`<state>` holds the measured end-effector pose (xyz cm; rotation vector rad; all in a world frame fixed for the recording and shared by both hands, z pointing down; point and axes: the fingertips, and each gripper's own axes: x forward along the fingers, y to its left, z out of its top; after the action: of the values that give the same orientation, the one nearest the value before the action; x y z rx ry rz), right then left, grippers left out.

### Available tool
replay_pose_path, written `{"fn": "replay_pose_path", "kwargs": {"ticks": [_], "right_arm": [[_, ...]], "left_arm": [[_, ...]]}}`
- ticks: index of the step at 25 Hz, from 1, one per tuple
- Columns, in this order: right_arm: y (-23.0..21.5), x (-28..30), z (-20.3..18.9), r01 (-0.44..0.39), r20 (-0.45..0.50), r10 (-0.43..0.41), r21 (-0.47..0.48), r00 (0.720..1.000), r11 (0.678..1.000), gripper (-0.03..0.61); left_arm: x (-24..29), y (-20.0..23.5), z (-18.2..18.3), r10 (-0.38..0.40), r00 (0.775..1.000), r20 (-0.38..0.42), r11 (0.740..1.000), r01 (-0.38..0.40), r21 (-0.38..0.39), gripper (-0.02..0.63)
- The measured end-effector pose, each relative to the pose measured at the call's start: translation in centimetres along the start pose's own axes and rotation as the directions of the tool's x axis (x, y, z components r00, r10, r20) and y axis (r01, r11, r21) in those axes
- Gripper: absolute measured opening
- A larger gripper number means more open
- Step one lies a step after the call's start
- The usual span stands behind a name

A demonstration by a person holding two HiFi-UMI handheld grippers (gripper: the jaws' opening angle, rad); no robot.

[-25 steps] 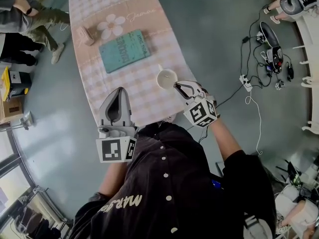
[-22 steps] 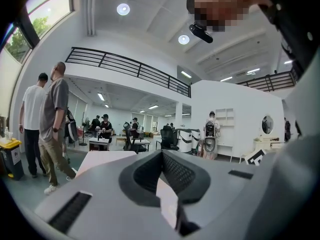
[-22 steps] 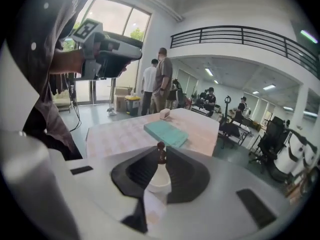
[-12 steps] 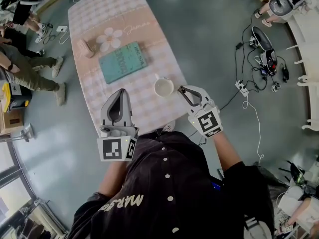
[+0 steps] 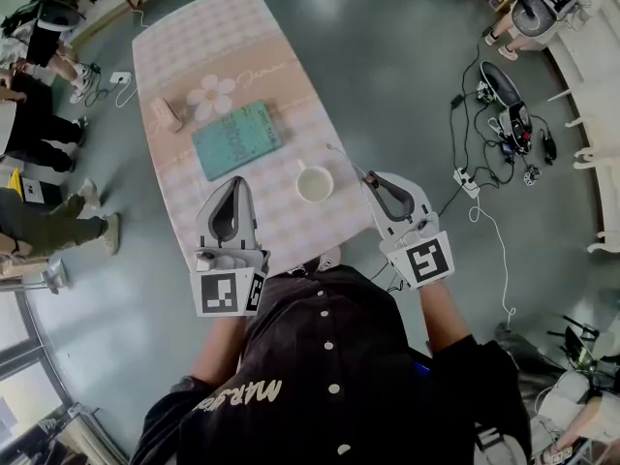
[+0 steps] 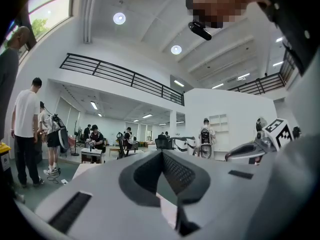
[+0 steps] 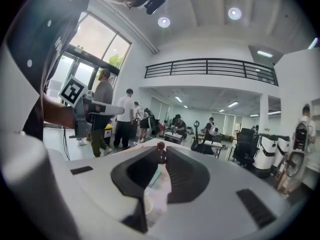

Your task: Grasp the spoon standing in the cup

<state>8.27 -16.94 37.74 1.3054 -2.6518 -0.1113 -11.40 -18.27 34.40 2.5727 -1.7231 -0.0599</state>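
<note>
One spoon [image 5: 347, 161] clamped in right hand-held gripper [image 5: 371, 180] | left hand-held gripper [image 5: 232, 182] closed, empty | table [image 5: 223, 27]: cup [image 5: 315, 183], book [image 5: 236, 139] | grey floor [image 5: 407, 66]

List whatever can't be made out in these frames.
- Spoon: the head view shows only a thin line, its bowl too small to see. In the right gripper view, the right gripper covers all but one end.
- Cup contents: too small in the head view.
- Book title: too small in the head view.
</note>
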Motion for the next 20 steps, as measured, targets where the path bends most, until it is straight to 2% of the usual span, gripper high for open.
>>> {"fn": "replay_pose_path", "kwargs": {"ticks": [4,10,20], "right_arm": [[-1.7,-1.3,1.9,0.082,0.045,-0.083,0.038,0.996,0.996,0.052],[-4.3,-3.4,4.4,0.182,0.134,-0.187,0.049,0.973,0.982,0.052],[-7.4,-6.9,7.7,0.289,0.260,-0.318,0.146,0.912,0.946,0.052]], "left_arm": [[0.1,0.0,0.4,-0.006,1.000,0.013,1.000,0.006,0.004,0.011],[0.3,0.0,0.6,-0.011,1.000,0.014,1.000,0.010,0.006,0.011],[0.1,0.9,1.1,0.012,1.000,0.022,1.000,-0.012,0.006,0.011]]}}
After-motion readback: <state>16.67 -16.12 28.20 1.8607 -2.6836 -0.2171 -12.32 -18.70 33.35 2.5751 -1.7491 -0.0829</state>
